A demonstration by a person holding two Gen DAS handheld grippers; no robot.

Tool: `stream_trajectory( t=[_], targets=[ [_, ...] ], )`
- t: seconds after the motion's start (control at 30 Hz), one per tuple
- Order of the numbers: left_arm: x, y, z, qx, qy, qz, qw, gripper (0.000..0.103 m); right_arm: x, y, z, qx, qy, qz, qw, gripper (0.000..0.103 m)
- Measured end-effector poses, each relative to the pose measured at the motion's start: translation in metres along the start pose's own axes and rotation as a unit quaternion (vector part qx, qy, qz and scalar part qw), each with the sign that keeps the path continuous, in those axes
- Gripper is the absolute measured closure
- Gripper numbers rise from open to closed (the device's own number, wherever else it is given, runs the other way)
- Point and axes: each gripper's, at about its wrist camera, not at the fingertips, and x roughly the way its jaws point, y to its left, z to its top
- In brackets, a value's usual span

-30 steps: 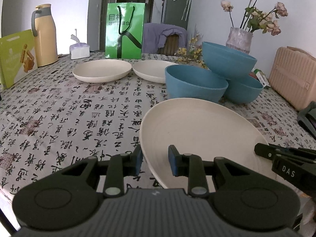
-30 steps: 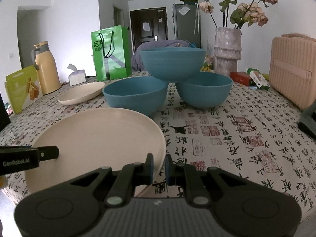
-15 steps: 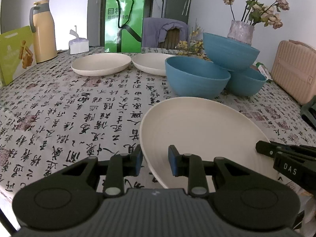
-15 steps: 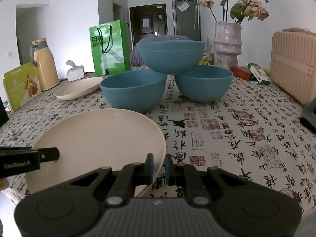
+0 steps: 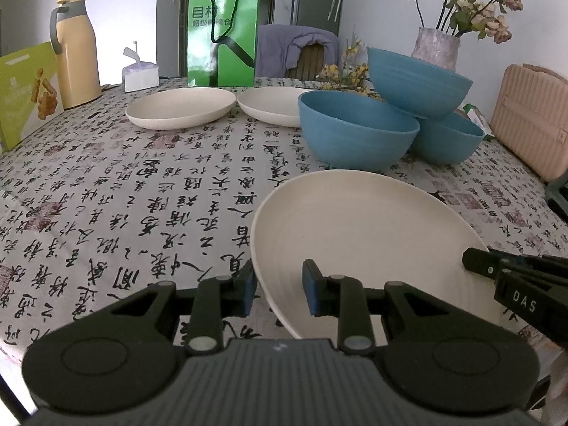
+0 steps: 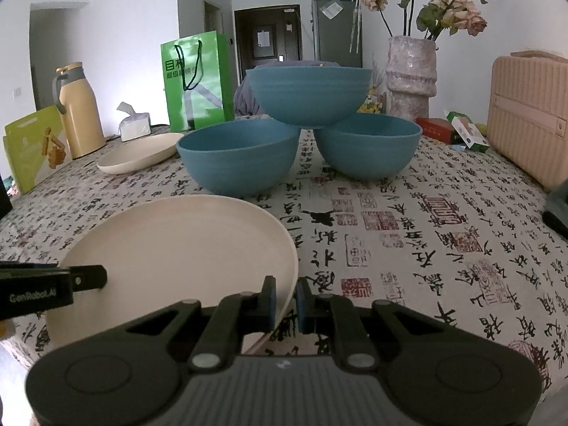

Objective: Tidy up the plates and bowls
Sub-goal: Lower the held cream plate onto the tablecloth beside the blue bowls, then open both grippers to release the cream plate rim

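A large cream plate (image 5: 355, 230) (image 6: 177, 248) is held at the table's near edge, tilted, with a gripper on each side. My left gripper (image 5: 278, 289) is shut on its left rim. My right gripper (image 6: 284, 301) is shut on its right rim, and shows in the left wrist view as a black finger (image 5: 490, 266). Behind the plate stand two blue bowls (image 6: 238, 156) (image 6: 369, 145), and a third blue bowl (image 6: 309, 96) rests on top of them. Two more cream plates (image 5: 181, 106) (image 5: 269, 104) lie side by side farther back.
Along the back of the patterned tablecloth (image 5: 124, 195) stand a yellow thermos (image 5: 74, 64), a tissue box (image 5: 140, 74), a green paper bag (image 5: 222, 35) and a flower vase (image 5: 436, 48). A pink case (image 5: 532, 117) sits at the right, a green box (image 5: 25, 88) at the left.
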Motion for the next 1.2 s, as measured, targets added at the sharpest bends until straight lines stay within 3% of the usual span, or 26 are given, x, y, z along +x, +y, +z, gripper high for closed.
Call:
stream_trajectory(
  t=[0.57, 0.73, 0.9, 1.0, 1.03, 1.1, 1.2],
  targets=[
    [0.004, 0.004, 0.0, -0.009, 0.011, -0.008, 0.9999, 0.074, 0.002, -0.004, 0.002, 0.007, 0.003, 0.016, 1.0, 0.089],
    [-0.006, 0.006, 0.003, -0.003, -0.019, -0.003, 0.9998, 0.052, -0.002, -0.013, 0.004, 0.029, -0.006, 0.035, 0.999, 0.087],
    [-0.021, 0.01, 0.008, -0.002, -0.062, 0.006, 0.9981, 0.022, -0.018, -0.014, 0.008, 0.03, -0.053, 0.057, 0.997, 0.033],
    [-0.029, 0.013, 0.011, -0.002, -0.082, 0.004, 0.9966, 0.007, -0.025, -0.012, 0.012, 0.025, -0.074, 0.071, 0.994, 0.01],
    [-0.031, 0.014, 0.012, -0.002, -0.091, 0.002, 0.9958, 0.0, -0.028, -0.011, 0.013, 0.023, -0.078, 0.075, 0.994, 0.007],
    [-0.037, 0.015, 0.012, 0.002, -0.109, 0.001, 0.994, 0.0, -0.03, -0.008, 0.015, 0.017, -0.085, 0.077, 0.993, 0.0],
    [-0.042, 0.018, 0.012, 0.008, -0.119, -0.001, 0.9929, 0.0, -0.031, -0.006, 0.017, 0.01, -0.088, 0.075, 0.993, 0.0]
  ],
)
